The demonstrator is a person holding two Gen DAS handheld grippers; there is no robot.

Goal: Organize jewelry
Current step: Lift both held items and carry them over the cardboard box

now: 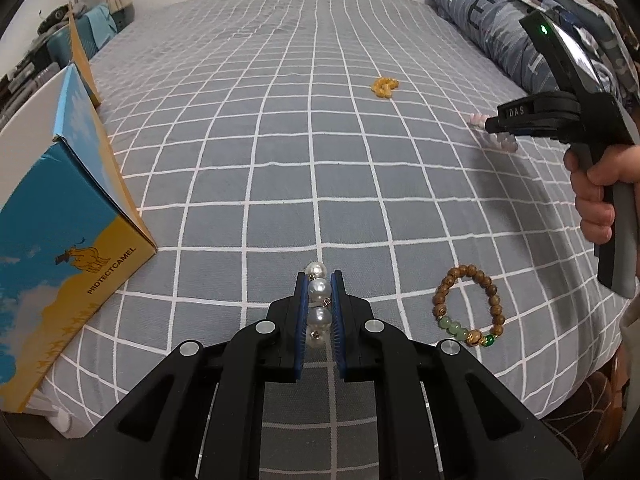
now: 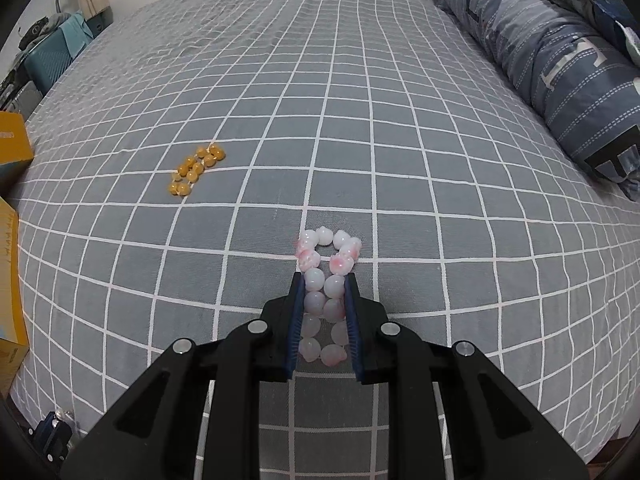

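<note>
A: What is the biggest thing on show?

B: A bed under a grey quilted cover with a white grid [image 1: 280, 184], a rolled blue-grey striped quilt [image 2: 540, 64] along its right edge.

A: Any containers?

B: An open blue-and-yellow cardboard box printed PROTECTCAMEL [image 1: 68, 248] stands at the bed's left edge; its inside faces away, so its contents cannot be told.

A: And the grippers?

B: The left gripper [image 1: 319, 280] has its blue-padded jaws closed narrowly on a string of large white pearl beads [image 1: 319, 304], held above the cover. The right gripper [image 2: 325, 280], gripped by a hand [image 1: 596, 200], pinches a folded bracelet of pale pink-and-white round beads [image 2: 326, 276], its far loop poking past the jaws.

A: What lies loose?

B: A brown wooden-bead bracelet with green stones [image 1: 470, 306] lies near the left gripper's right side; a small heap of amber-yellow beads [image 2: 196, 168] lies well apart, farther up the bed.

A: Anything unclear?

B: Clutter beyond the bed's far left corner is too warped to name
</note>
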